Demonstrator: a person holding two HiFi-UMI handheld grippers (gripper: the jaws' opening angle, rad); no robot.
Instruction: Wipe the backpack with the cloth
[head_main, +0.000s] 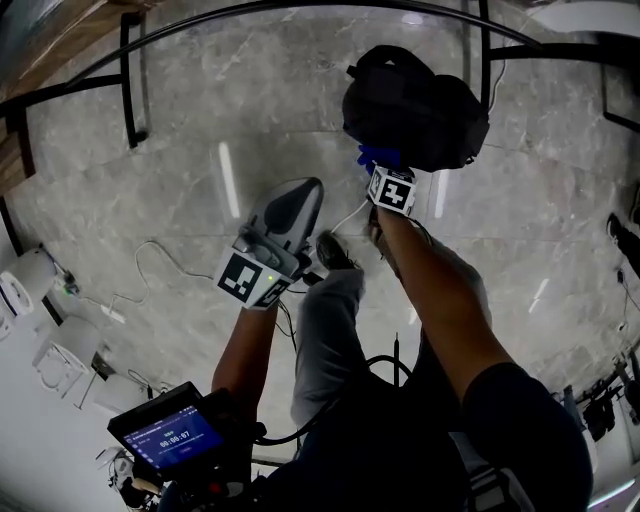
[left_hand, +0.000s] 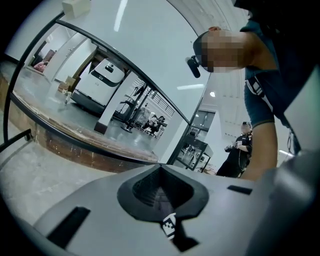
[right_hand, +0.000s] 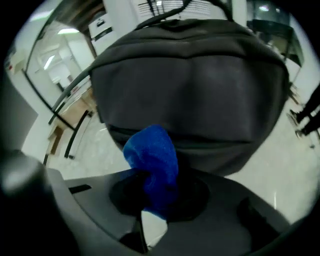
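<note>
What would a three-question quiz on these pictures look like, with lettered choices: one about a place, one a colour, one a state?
1. The backpack sits: A on a table; B on the floor, just ahead of the right tongs; C on the person's back.
2. The cloth is: A red; B white; C blue.
3. The left tongs are: A shut on nothing; B wide open; C shut on the cloth.
Answers: B, the head view shows it on the stone floor by the right tongs; C, blue in the right gripper view; A, the jaws meet with nothing between.
</note>
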